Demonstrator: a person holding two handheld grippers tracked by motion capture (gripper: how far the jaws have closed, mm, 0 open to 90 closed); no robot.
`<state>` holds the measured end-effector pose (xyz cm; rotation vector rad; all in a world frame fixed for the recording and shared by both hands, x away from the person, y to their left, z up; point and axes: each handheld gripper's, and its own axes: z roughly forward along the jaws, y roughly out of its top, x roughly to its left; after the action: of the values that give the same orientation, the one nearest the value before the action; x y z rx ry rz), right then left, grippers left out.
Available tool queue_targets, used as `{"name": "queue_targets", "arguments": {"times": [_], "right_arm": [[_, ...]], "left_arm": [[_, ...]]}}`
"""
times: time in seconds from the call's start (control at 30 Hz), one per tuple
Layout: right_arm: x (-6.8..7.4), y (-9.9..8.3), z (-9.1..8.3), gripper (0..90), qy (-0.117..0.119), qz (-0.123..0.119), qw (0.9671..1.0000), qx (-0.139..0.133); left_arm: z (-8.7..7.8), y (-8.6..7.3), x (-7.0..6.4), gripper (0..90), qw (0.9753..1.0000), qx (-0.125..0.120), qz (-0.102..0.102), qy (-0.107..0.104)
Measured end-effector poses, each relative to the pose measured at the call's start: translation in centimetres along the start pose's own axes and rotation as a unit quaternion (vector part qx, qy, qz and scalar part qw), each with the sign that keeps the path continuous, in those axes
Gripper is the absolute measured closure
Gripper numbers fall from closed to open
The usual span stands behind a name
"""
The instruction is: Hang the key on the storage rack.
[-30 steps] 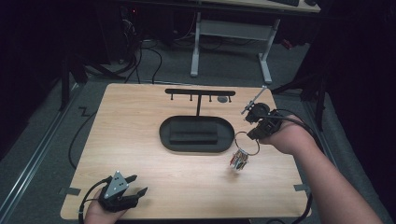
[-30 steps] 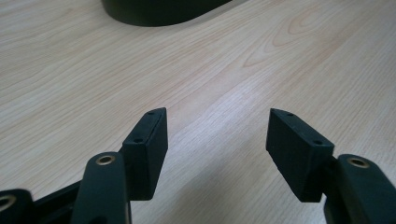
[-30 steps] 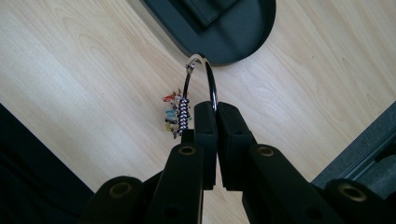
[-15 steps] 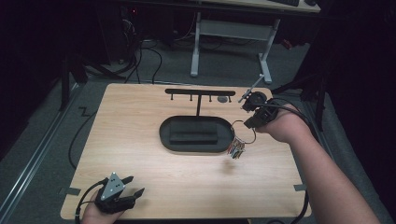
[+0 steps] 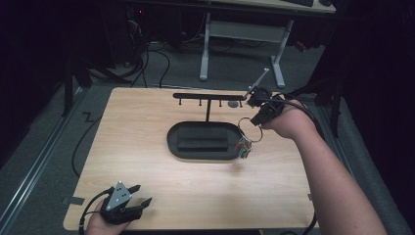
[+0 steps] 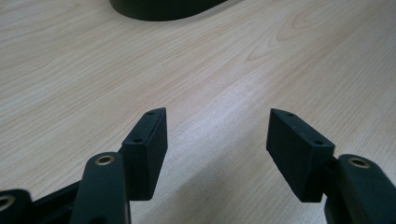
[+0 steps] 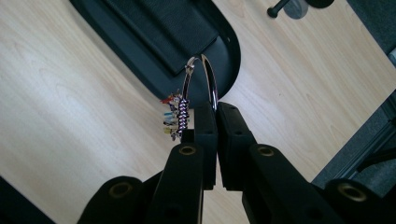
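My right gripper (image 5: 256,121) (image 7: 216,106) is shut on a metal key ring (image 5: 250,130) (image 7: 205,79), held in the air beside the right end of the black oval stand base (image 5: 205,140) (image 7: 140,42). A bunch of small coloured tags (image 5: 243,146) (image 7: 176,116) hangs from the ring. A black T-shaped rack (image 5: 208,97) with short hooks rises from the base. My left gripper (image 5: 133,201) (image 6: 217,135) rests open at the table's near left corner, nothing between its jaws, above bare wood.
The light wooden table (image 5: 147,166) holds the stand at its middle. A small grey disc (image 5: 234,104) (image 7: 296,8) lies near the rack's right end. Cables trail on the grey floor (image 5: 161,63) beyond the far edge, beneath another desk's legs.
My right gripper has lifted the key ring off the table and carried it back and up toward the rack's right end. The left gripper has stayed in place.
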<state>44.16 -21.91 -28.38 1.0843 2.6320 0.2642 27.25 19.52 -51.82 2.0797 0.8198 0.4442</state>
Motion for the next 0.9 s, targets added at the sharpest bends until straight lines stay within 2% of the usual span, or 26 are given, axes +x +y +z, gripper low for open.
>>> {"name": "queue_targets", "arguments": {"times": [0.27, 0.3, 0.5, 0.63, 0.67, 0.7, 0.83, 0.9], "right_arm": [[-1.3, 1.9, 1.1, 88.0, 0.0, 0.018, 0.9997, -0.017], [-1.5, 2.2, 1.3, 88.0, -0.001, 0.015, 0.9997, -0.019], [-2.7, 3.7, 3.5, 87.9, -0.012, 0.033, 0.9993, -0.01], [-3.3, 4.1, 4.2, 87.9, -0.015, 0.036, 0.9991, -0.013], [-3.5, 4.2, 4.3, 87.9, -0.011, 0.047, 0.9987, -0.016], [-3.8, 4.2, 4.4, 87.9, -0.008, 0.046, 0.9987, -0.02], [-4.6, 4.3, 4.7, 87.9, -0.008, 0.068, 0.9974, -0.025], [-5.0, 4.3, 4.8, 87.9, -0.012, 0.07, 0.9972, -0.025]], "left_arm": [[-0.1, 0.0, -0.1, 39.0, 1.0, 0.001, -0.002, -0.005], [-0.1, 0.1, -0.1, 39.0, 1.0, 0.002, -0.002, -0.006], [0.2, 0.1, -0.2, 39.0, 1.0, 0.006, 0.003, -0.006], [0.2, 0.0, -0.3, 39.0, 1.0, 0.008, 0.002, -0.006], [0.2, -0.1, -0.2, 39.0, 0.9999, 0.011, 0.002, -0.006], [0.2, -0.1, -0.2, 39.0, 0.9999, 0.012, 0.002, -0.005], [0.0, -0.1, -0.2, 38.9, 0.9999, 0.012, 0.004, -0.003], [0.0, -0.2, -0.2, 38.9, 0.9999, 0.011, 0.002, -0.002]]}}
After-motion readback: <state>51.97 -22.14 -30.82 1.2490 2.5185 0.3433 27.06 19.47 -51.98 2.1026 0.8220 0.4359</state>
